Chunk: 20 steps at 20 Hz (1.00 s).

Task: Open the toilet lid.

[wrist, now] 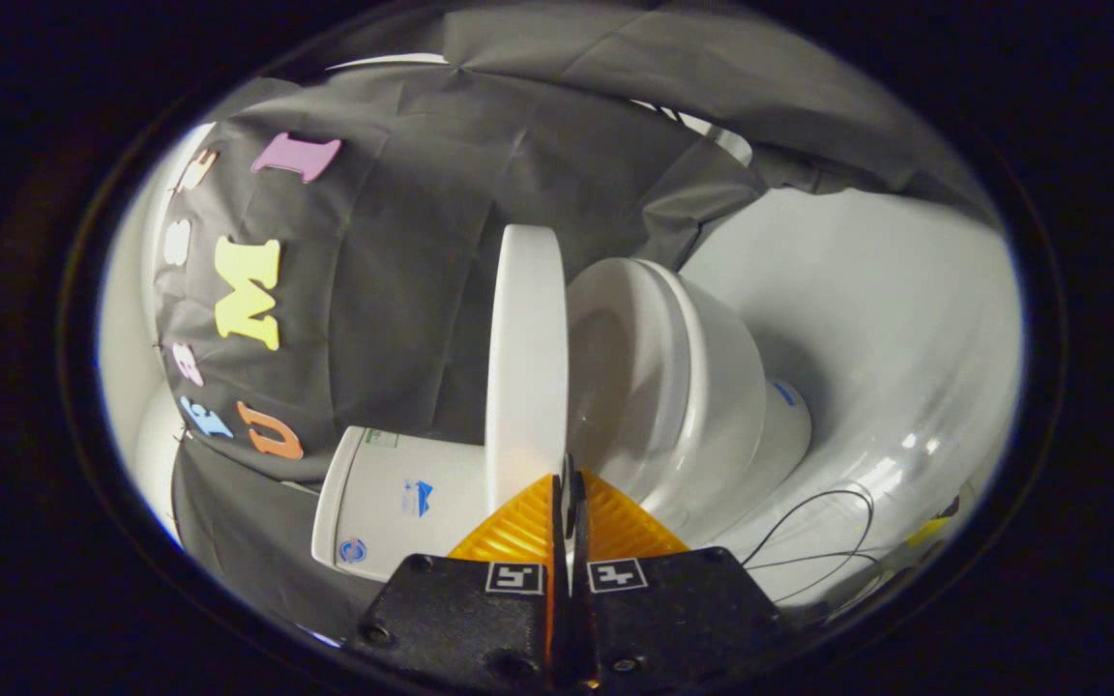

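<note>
Tool point(571, 483) fingers sit drawn almost together in the gripper view, with only a thin slit between them, and their tips meet the near edge of the toilet lid point(525, 358). Whether they pinch that edge or just rest against it I cannot tell, since the contact spot is hidden behind the tips themselves. The view is rolled on its side, so the lid appears as a tall narrow slab seen edge-on just ahead of the fingers. It is lifted well away from the seat and bowl point(673, 387), which lie to one side of it, and the cistern point(393, 498) lies to the other side, against the booth's dark cloth wall.

Judging by the wide gap to the seat, the lid looks mostly raised. To finish well, I would keep the edge guided along its hinge arc towards the cistern, pushing gently and without twisting, so it settles back instead of dropping shut.

The hinge is hidden behind the lid. Whether the lid already leans on the cistern cannot be made out. Thin cables point(813, 541) trail across the pale floor beside the bowl
</note>
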### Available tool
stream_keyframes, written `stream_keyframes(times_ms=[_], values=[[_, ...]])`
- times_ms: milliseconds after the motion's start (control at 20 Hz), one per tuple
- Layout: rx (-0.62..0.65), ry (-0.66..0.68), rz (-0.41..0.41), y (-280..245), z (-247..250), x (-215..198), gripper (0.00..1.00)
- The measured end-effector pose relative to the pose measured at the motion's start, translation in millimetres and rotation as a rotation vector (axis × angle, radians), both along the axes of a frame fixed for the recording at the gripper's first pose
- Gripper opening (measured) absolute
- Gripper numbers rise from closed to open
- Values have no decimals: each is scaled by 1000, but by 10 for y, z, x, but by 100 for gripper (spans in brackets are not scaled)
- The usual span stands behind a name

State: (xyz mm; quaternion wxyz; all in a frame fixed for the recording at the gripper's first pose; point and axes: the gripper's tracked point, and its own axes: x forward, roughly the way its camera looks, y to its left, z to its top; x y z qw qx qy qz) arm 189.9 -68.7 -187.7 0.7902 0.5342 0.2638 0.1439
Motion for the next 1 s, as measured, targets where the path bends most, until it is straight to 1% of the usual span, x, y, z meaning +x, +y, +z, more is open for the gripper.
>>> stream_keyframes(times_ms=[250,500,850,1000], values=[[-40,-25,-2,54,171,-19,4],[-35,-61,5,138,392,-38,4],[-135,-132,25,328,784,-89,4],[-183,-152,32,379,878,-103,5]])
